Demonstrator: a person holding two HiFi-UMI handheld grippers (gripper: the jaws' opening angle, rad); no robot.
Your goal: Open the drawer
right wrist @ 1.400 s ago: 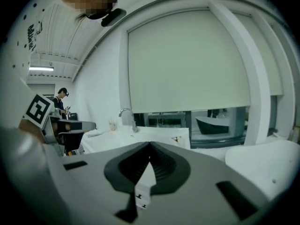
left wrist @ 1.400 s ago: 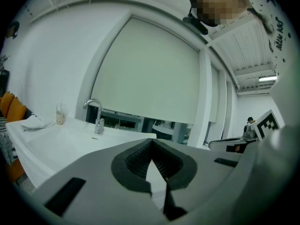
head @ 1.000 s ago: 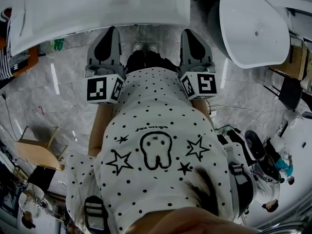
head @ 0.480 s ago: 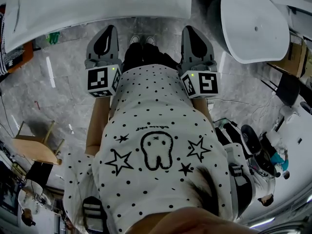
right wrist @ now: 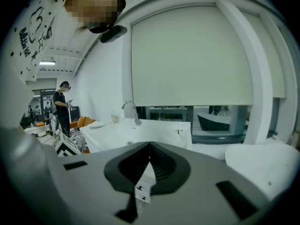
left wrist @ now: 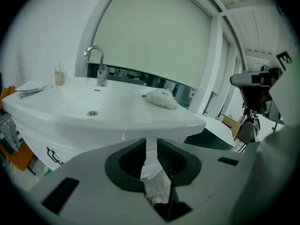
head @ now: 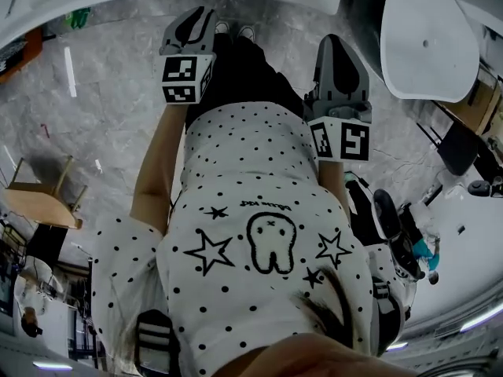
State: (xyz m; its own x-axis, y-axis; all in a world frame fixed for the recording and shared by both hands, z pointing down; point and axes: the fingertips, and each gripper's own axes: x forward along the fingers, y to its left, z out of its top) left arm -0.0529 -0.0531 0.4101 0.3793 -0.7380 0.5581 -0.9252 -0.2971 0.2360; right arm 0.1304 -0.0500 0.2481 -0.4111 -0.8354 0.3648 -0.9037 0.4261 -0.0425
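Currently facing white vanity (left wrist: 159,122) w/ drawer front (left wrist: 37,142) under basin (left wrist: 91,102), low left in left gripper view, apparently shut; in head view only vanity's top edge, no drawer. Tools: left gripper (left wrist: 151,146) w/ jaws apart by a narrow gap, just been opening, nothing btwn them, clear of the cabinet; right gripper (right wrist: 149,149) w/ jaws together, empty, off to the side. Prob. a rigid, glossy panel on runners: stiff, not fragile, likely some weight & initial resistance, then a smooth slide. Too slick & flat to pinch by the face; better to take hold at dark curved handle (left wrist: 54,156), approx. mid-bar, pads across it, then pull straight back & level. Risk of slipping off if gripped at handle's end or pulled at an angle. Can't tell handle's exact shape: small, near view's edge.
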